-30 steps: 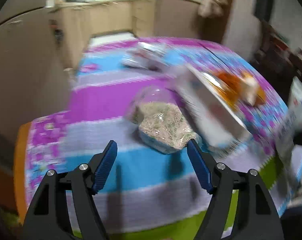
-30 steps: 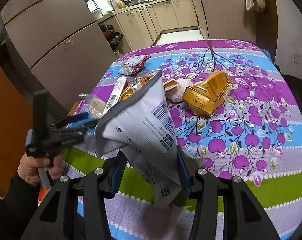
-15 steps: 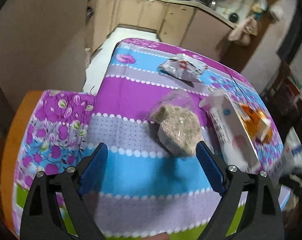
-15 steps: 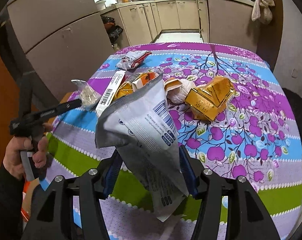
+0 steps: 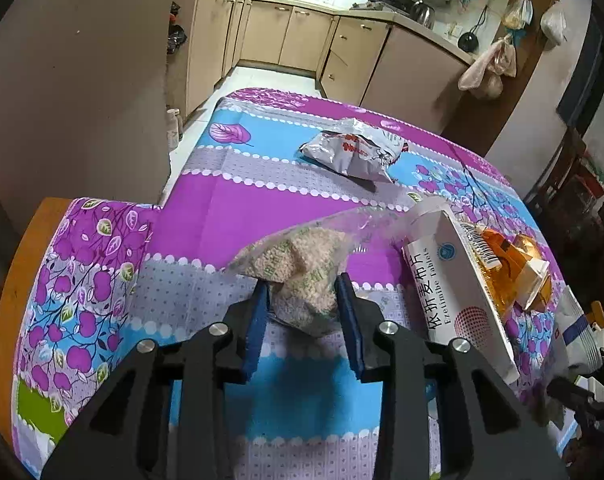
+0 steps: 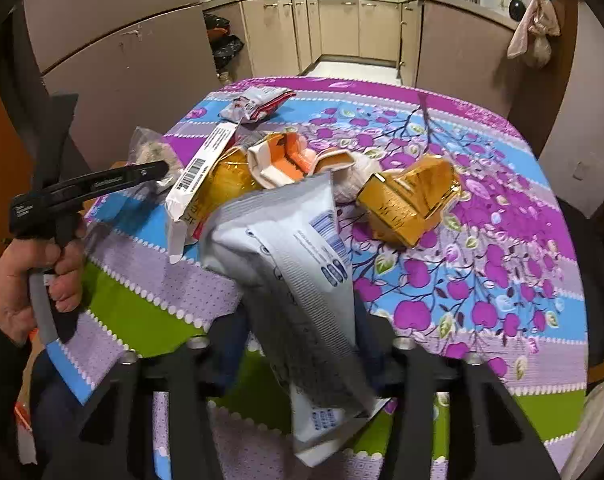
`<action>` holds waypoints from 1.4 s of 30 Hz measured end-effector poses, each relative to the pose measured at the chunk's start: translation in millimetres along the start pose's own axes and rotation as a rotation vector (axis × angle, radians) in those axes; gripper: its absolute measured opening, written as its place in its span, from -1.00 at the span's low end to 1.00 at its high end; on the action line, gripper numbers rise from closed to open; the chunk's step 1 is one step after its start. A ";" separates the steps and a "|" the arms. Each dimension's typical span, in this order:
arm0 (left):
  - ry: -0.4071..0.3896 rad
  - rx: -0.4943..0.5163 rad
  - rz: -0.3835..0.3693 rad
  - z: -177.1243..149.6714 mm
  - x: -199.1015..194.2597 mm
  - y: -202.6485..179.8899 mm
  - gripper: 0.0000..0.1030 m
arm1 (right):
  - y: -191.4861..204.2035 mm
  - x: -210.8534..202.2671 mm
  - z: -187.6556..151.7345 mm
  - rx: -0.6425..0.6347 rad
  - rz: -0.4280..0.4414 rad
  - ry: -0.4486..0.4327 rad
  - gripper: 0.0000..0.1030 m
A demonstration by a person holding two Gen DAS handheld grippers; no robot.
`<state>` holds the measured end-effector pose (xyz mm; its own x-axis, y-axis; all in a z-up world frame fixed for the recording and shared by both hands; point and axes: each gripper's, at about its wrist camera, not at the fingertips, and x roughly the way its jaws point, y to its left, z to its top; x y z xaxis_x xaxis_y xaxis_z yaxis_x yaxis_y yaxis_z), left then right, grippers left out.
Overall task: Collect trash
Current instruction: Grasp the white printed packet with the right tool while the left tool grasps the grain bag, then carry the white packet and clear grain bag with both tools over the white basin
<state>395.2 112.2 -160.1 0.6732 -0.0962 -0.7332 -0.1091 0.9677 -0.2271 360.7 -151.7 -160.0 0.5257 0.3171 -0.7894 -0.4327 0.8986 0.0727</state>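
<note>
The left tongs point(image 5: 302, 300) are closing with their blue pads pressed on either side of a clear bag of pale grain point(image 5: 298, 272), which bulges up between them near the left edge of the bench point(image 5: 206, 220); the bag's loose clear top trails toward the middle of the bench. The right tongs point(image 6: 298, 328) are also closing and are clenched on a large white and grey pouch point(image 6: 294, 264) with blue printing, held up over the near edge, its lower end hanging down between the two arms. In the right wrist view a hand point(image 6: 30, 280) grips the handle of the left tongs at the left edge of the bench. Just beside the grain bag, toward the middle, lies a long white tablet box point(image 5: 454, 276) with a barcode on its end, and against its far side sit orange wrappers point(image 5: 518, 264) and a torn orange and white carton point(image 6: 286, 156). A crumpled gold foil bag point(image 6: 414, 196) lies further toward the right edge, with a pale crumpled ball point(image 6: 354, 176) touching its left side. A silver and red snack packet point(image 5: 354, 152) lies apart from the heap near the far left corner. The bench is covered with a purple, blue and green flowered cloth point(image 6: 482, 248).
</note>
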 end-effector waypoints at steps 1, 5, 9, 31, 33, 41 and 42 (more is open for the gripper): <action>-0.009 -0.001 0.006 -1.2 -3.3 1.3 -0.41 | -0.2 -2.7 -0.4 0.004 0.002 -0.011 -0.23; -0.079 0.008 0.015 -8.0 -35.3 2.4 -0.41 | 0.4 -29.7 -3.2 0.049 0.003 -0.114 -0.29; -0.164 0.049 0.028 -15.5 -81.0 -13.5 -0.41 | 3.3 -68.7 -11.8 0.111 -0.030 -0.249 -0.29; -0.307 0.476 -0.386 -64.2 -199.7 -286.2 -0.41 | -78.5 -291.0 -109.8 0.349 -0.514 -0.550 -0.29; -0.296 0.503 -0.425 -71.2 -199.9 -307.0 -0.41 | -95.1 -305.8 -120.9 0.378 -0.543 -0.550 -0.29; -0.234 0.603 -0.547 -99.3 -190.9 -393.2 -0.41 | -173.7 -353.2 -165.9 0.494 -0.638 -0.500 -0.28; -0.220 0.611 -0.562 -101.2 -188.1 -402.5 -0.41 | -184.5 -355.8 -169.0 0.503 -0.640 -0.489 -0.28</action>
<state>238.5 -282.8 4.3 0.6423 -0.6130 -0.4601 0.6540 0.7513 -0.0880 129.7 -481.5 4.5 0.8514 -0.2913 -0.4362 0.3498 0.9350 0.0585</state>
